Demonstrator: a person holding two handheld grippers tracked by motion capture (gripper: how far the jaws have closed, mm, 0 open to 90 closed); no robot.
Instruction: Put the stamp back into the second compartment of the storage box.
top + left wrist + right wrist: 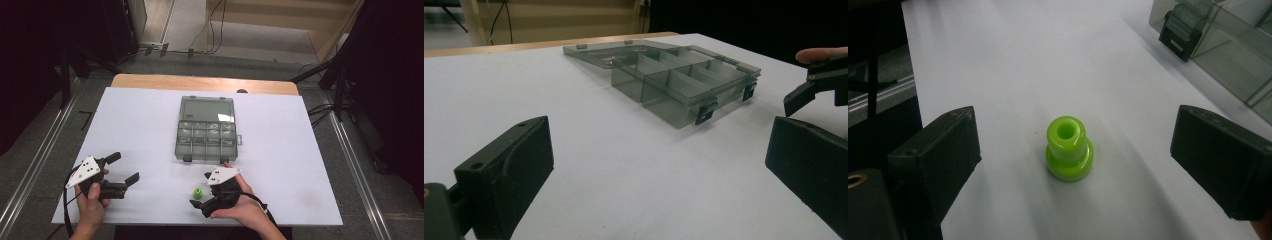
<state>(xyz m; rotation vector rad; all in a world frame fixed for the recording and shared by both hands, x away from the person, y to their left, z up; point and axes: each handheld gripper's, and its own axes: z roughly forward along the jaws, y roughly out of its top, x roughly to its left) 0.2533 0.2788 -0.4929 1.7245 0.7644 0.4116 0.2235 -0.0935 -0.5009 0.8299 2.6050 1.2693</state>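
A small green stepped plastic piece (198,193) (1069,148) with a hole in its top stands upright on the white table (145,125), near the front edge. My right gripper (201,189) (1077,131) is open, one jaw on each side of the piece and neither touching it. A smoky transparent compartment box (206,140) (684,82) lies open at the table's middle, its lid (207,107) folded back flat. At the front left my left gripper (125,166) (659,160) is open and holds nothing, pointing toward the box. The right gripper's jaw tip (799,97) shows in the left gripper view.
A strip of bare wood (200,82) shows at the table's far edge. Beyond it are floor cables (210,35) and dark stands (340,75). The box latches (1180,30) lie up and to the right of the green piece in the right gripper view.
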